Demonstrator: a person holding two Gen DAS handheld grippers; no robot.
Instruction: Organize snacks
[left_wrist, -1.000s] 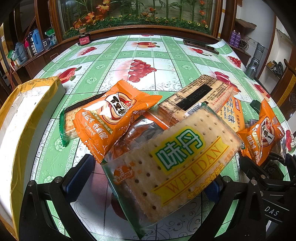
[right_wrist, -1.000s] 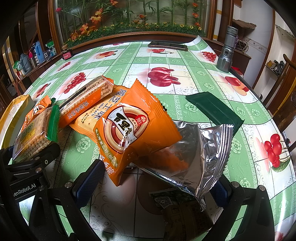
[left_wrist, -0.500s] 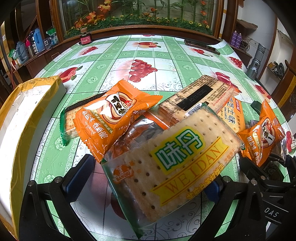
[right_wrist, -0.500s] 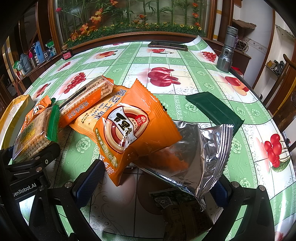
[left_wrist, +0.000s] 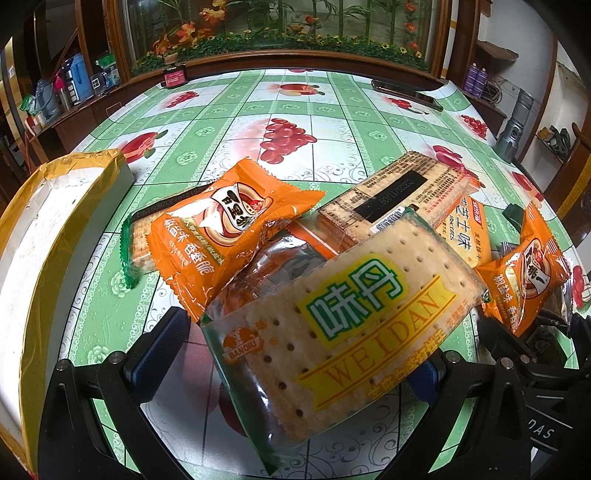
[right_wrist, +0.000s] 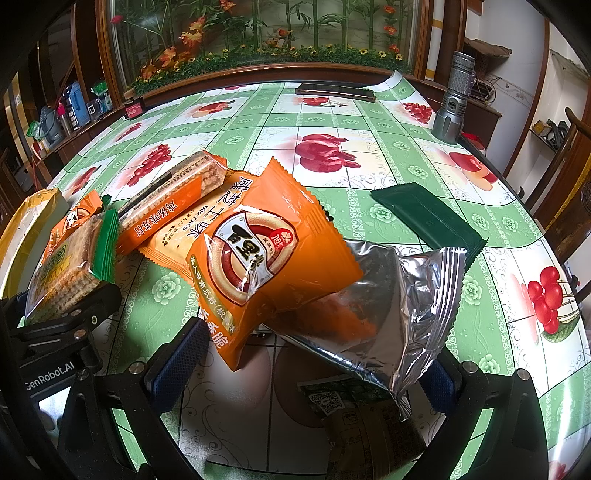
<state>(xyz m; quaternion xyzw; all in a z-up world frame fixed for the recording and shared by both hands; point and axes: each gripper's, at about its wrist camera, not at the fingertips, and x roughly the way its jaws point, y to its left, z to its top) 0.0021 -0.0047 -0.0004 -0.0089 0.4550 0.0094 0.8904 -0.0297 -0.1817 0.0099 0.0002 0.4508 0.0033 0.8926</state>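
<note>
Our left gripper (left_wrist: 295, 354) is spread wide, its blue pads (left_wrist: 162, 347) standing out at either side of a WEIDAN cracker packet (left_wrist: 343, 332) that lies tilted across the gap; the right pad is mostly hidden under the packet, so we cannot tell whether either pad touches it. Behind it lies the snack pile: an orange snack bag (left_wrist: 229, 232) resting over a green-edged cracker pack (left_wrist: 136, 240) that shows only its left end, a brown biscuit pack (left_wrist: 391, 199), and a crumpled clear wrapper (left_wrist: 273, 266) half buried between them. A taped cardboard box (left_wrist: 48, 236) runs off the left edge of the view.

Our right gripper (right_wrist: 306, 365) is also wide apart; an orange ring-logo bag (right_wrist: 266, 258) and a silver foil bag (right_wrist: 395, 317) sit over the gap, the foil covering most of the right pad, so contact is unclear there too. A packet with a QR code (right_wrist: 354, 413) lies low between the fingers, dark and hard to read. A dark green sachet (right_wrist: 428, 218) lies flat on the fruit-print tablecloth (right_wrist: 332, 122), just beyond the foil bag; a silver flashlight (right_wrist: 454, 99) stands upright at the table's far right edge.
</note>
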